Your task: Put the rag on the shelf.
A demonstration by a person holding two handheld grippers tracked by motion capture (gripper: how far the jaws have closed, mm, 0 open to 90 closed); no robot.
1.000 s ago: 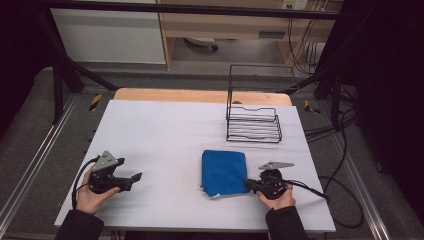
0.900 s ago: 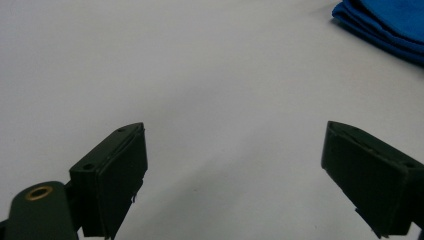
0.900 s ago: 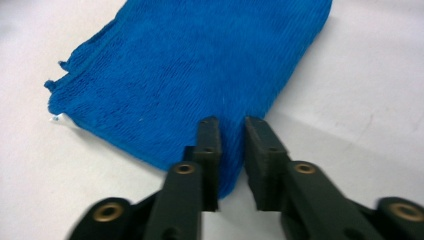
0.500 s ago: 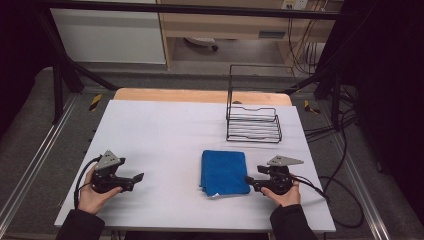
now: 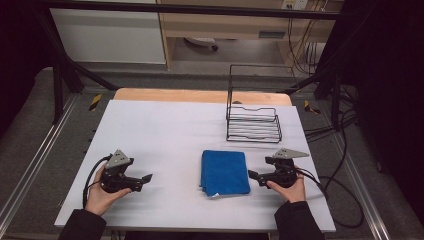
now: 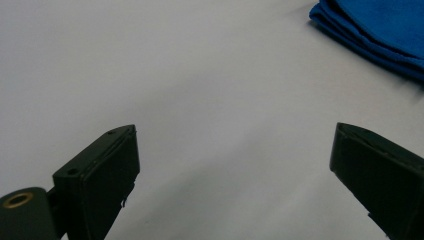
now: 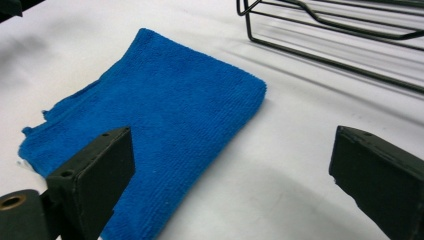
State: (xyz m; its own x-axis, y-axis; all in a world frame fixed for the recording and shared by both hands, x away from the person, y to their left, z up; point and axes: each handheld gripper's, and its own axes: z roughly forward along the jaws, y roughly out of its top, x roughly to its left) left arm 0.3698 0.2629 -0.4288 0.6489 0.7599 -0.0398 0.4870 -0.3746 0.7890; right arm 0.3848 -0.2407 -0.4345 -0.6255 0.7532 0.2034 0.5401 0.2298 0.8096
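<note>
Grey carpeted floor (image 5: pixel 30 130), white cabinet (image 5: pixel 107 35), wooden shelving (image 5: pixel 225 22), trailing cables (image 5: pixel 345 125) beyond.

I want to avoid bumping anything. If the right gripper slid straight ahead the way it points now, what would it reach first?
Most likely the folded blue towel. The right gripper, jaws open, points toward the towel's near edge with only bare white table between them. Its height above the table is hard to judge.
</note>
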